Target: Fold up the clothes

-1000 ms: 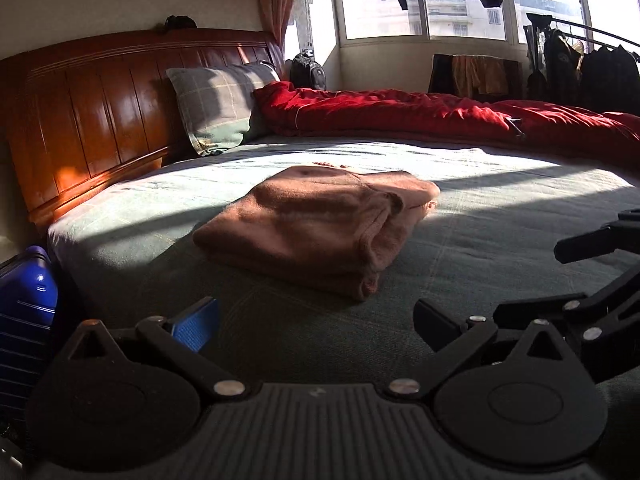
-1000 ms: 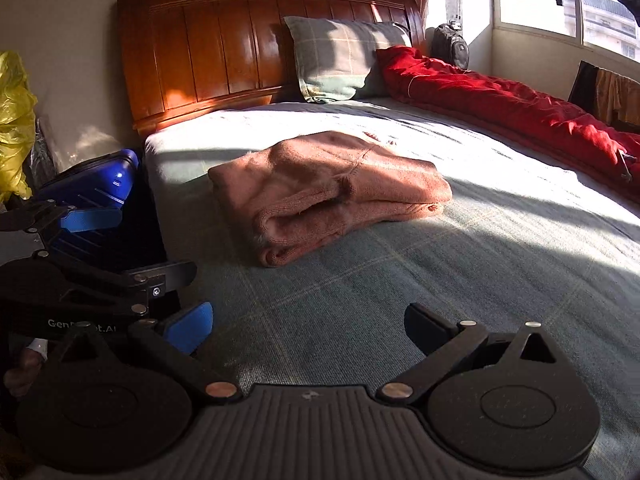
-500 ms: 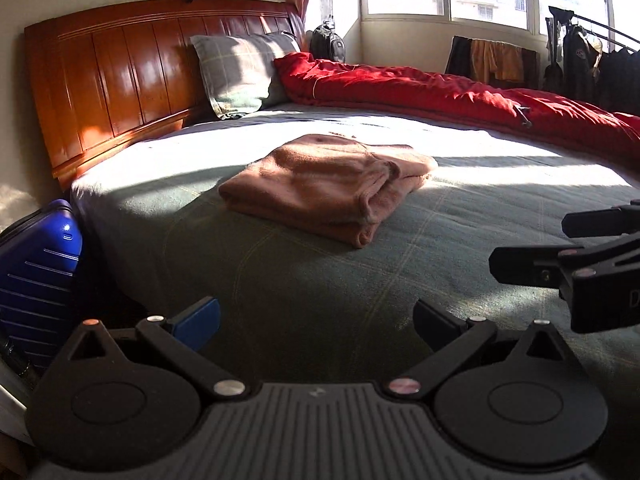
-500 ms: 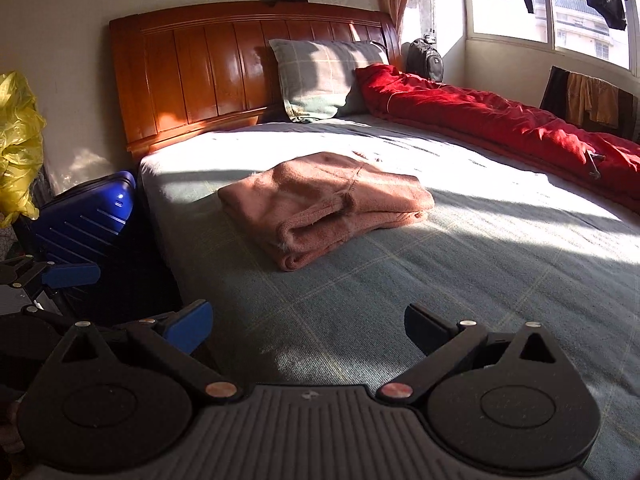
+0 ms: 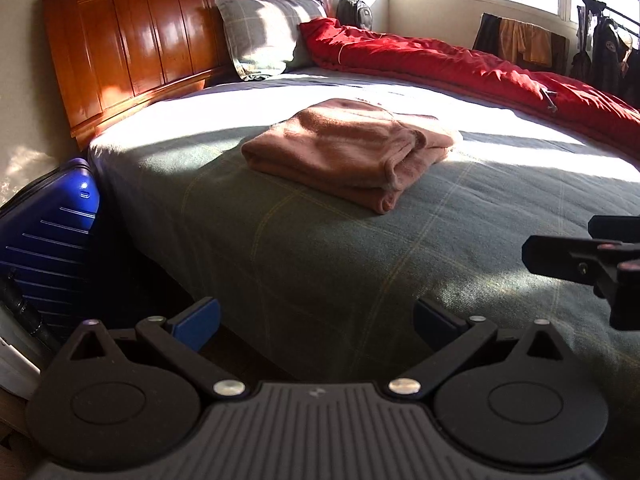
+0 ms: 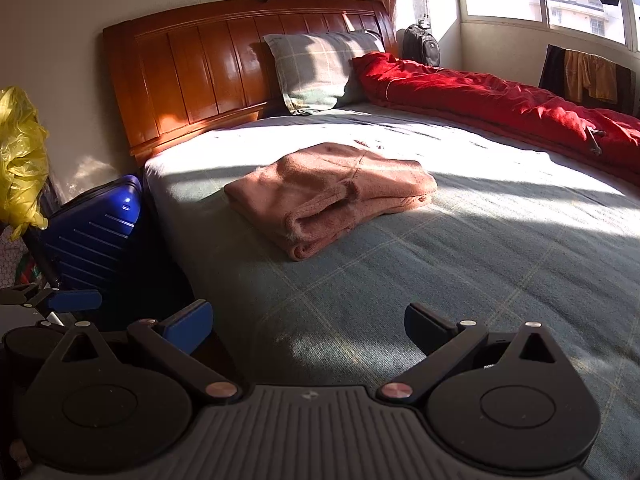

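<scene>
The folding step is looking finished: the pink garment [image 5: 352,152] is lying in a compact folded bundle on the bed [image 5: 320,264], toward the headboard end and nearer the edge where the blue suitcase [image 5: 48,232] is standing. Next move, as I judge it, is either fetching another piece or stopping (no unfolded clothing is showing on the bed). The left gripper [image 5: 316,316] is hanging spread wide near the bed's near edge, gripping nothing. The right gripper [image 6: 308,320] is hovering above the sheet, likewise gaping wide and empty, well apart from the bundle.
</scene>
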Action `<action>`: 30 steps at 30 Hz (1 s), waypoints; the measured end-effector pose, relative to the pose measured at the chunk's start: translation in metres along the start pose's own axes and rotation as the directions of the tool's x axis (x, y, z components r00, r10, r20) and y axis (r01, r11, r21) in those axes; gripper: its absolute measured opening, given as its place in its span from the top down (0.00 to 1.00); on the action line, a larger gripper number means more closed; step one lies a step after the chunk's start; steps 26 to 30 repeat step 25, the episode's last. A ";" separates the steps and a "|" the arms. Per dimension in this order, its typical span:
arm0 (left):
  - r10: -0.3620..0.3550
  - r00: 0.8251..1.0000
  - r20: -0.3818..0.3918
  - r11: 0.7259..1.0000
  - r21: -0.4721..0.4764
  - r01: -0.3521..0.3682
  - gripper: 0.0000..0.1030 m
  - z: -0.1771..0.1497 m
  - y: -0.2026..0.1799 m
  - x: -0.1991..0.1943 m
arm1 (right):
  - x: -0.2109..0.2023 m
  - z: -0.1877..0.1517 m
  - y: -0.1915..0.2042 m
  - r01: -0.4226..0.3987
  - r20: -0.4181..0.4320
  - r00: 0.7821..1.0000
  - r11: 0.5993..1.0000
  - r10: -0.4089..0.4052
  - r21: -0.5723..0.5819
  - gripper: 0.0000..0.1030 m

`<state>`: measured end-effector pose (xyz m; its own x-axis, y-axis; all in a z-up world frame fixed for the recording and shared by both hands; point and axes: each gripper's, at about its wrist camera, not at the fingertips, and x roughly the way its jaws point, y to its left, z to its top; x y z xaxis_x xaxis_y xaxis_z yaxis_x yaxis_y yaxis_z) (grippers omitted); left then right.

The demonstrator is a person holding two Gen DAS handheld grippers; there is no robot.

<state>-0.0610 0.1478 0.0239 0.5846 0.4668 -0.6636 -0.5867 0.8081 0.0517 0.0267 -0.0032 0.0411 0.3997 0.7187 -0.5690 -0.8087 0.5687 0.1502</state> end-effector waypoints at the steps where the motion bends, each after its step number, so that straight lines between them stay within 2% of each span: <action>1: -0.001 1.000 0.000 1.000 -0.001 0.001 0.00 0.001 0.000 0.000 | 0.001 0.000 0.001 -0.002 -0.003 1.000 1.000 0.002 -0.002 0.00; 15: -0.002 1.000 0.000 0.999 -0.034 0.002 0.00 0.005 0.010 0.005 | 0.013 0.000 0.005 -0.014 -0.040 0.999 1.000 0.013 -0.021 0.00; 30: -0.009 1.000 -0.005 1.000 -0.020 0.008 0.00 0.007 0.009 0.013 | 0.023 0.001 0.002 -0.014 -0.062 0.998 1.000 0.013 -0.009 0.00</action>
